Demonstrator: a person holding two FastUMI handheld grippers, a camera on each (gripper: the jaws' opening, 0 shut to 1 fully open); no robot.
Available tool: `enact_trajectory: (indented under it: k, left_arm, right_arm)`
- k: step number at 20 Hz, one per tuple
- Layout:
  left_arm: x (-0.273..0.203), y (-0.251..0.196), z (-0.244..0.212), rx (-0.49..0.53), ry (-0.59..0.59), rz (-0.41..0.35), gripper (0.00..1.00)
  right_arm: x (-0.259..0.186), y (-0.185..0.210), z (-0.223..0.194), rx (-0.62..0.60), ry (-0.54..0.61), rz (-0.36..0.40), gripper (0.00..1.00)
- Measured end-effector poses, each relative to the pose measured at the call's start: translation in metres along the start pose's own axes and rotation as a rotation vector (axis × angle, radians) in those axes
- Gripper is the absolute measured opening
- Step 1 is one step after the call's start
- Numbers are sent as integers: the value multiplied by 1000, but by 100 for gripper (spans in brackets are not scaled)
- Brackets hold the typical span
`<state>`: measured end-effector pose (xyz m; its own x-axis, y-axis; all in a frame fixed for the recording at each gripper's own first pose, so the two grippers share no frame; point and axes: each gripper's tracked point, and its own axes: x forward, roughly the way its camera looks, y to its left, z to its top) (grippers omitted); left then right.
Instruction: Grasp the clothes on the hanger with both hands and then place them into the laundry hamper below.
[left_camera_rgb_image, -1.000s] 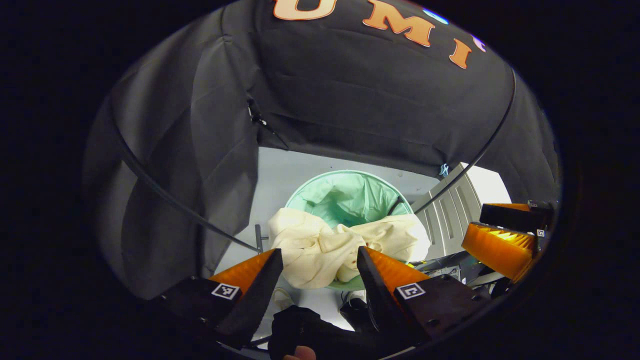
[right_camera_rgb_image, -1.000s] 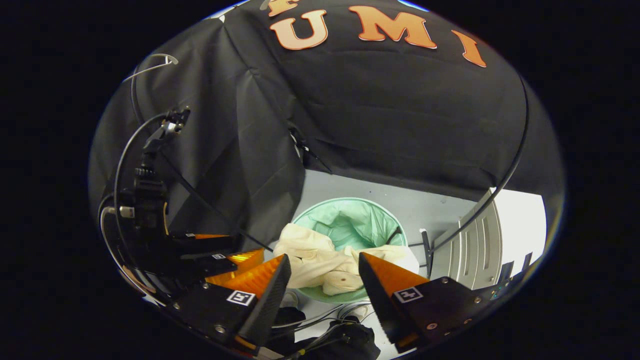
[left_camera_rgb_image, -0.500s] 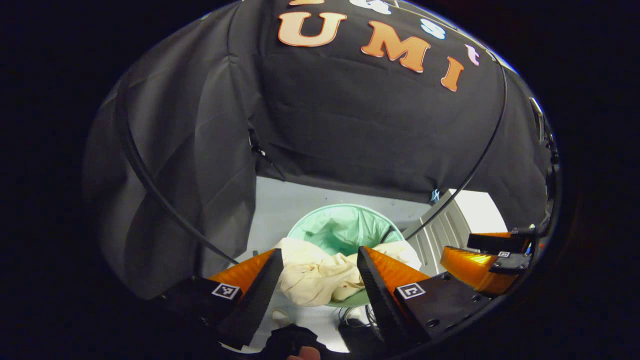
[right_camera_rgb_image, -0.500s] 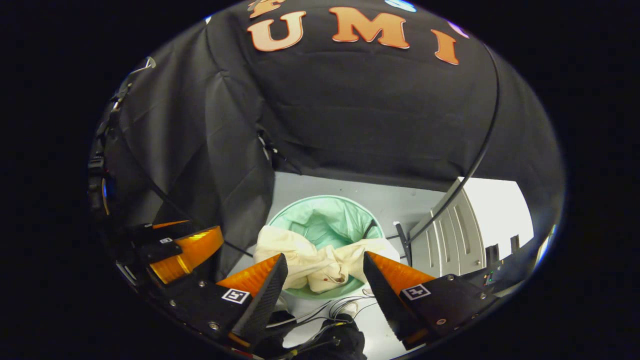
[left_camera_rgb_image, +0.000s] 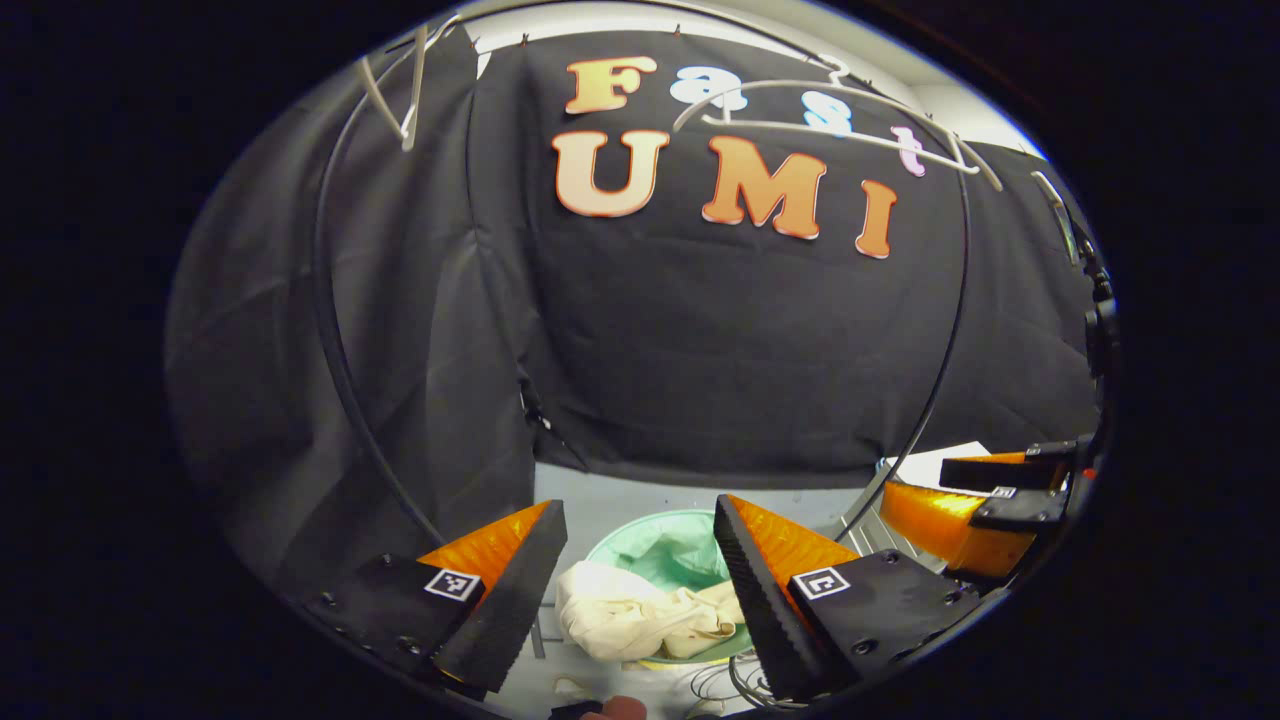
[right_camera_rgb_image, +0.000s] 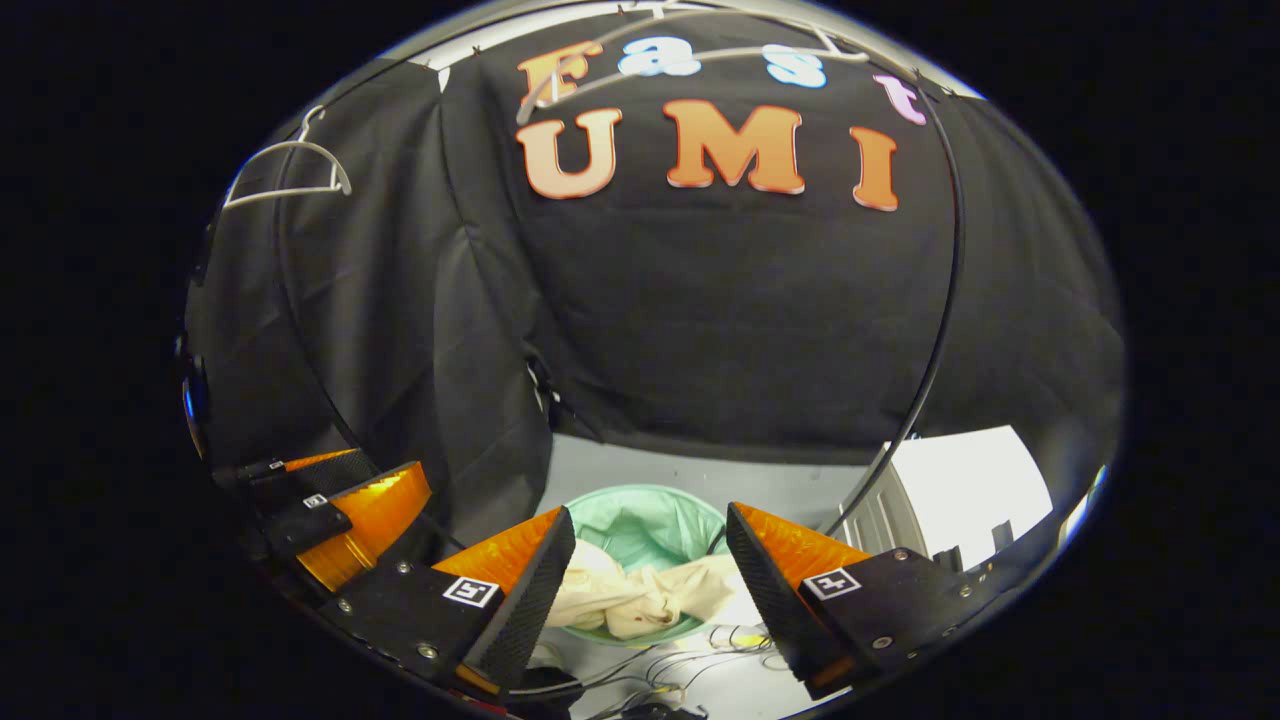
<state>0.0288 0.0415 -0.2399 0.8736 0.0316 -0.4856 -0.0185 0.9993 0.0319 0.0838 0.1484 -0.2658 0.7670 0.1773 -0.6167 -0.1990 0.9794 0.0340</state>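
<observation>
The left gripper (left_camera_rgb_image: 640, 575) has two pointy orange fingers with bumpy black pads (left_camera_rgb_image: 505, 610) inside. The right gripper (right_camera_rgb_image: 648, 585) looks the same. Each finger sits on a black block with small round screws and a little black-and-white square sticker (left_camera_rgb_image: 449, 584).

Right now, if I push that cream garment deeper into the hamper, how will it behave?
Probably floppy: the cream garment lies crumpled in folds across the hamper rim. It would likely bunch rather than slide as one piece. The hamper's thin green liner looks loose, so it may shift too.
</observation>
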Motion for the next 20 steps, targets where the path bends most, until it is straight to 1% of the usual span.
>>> enact_trajectory:
  k: [2, 3, 4, 5, 6, 7, 10, 13, 14, 15, 18, 19, 20]
  left_arm:
    - [-17, -9, 28, -1, -83, 7, 98]
    - [-24, -13, 43, -5, -119, 14, 100]
    - [-30, -16, 54, -13, -147, 20, 97]
    - [-39, -18, 66, -16, -177, 21, 97]
    - [-48, -22, 82, -28, -212, 14, 94]
    - [-55, -25, 98, -32, -247, 11, 97]
    - [-78, -33, 140, -15, -353, 19, 94]
    - [-93, -42, 158, -28, -393, 10, 94]
    - [-96, -48, 159, -35, -397, 1, 94]
    - [-100, -52, 161, -41, -412, -8, 94]
    - [-114, -56, 171, -29, -460, -14, 94]
    - [-119, -57, 174, -21, -475, -10, 94]
    - [-124, -58, 176, -18, -484, -4, 94]
  right_arm:
    - [-26, -12, 22, 40, -72, -11, 95]
    - [-38, -17, 33, 57, -110, -16, 95]
    - [-50, -26, 46, 66, -146, -22, 95]
    - [-62, -33, 57, 68, -179, -26, 95]
    - [-73, -42, 63, 62, -210, -30, 95]
    - [-86, -49, 72, 59, -241, -37, 95]
    - [-117, -65, 106, 59, -333, -63, 95]
    - [-147, -78, 133, 53, -408, -82, 94]
    - [-155, -83, 141, 49, -431, -88, 87]
    - [-162, -89, 149, 46, -456, -97, 94]
    - [-183, -105, 166, 37, -520, -129, 94]
    - [-189, -108, 171, 36, -540, -130, 100]
    - [-197, -109, 174, 34, -553, -131, 94]
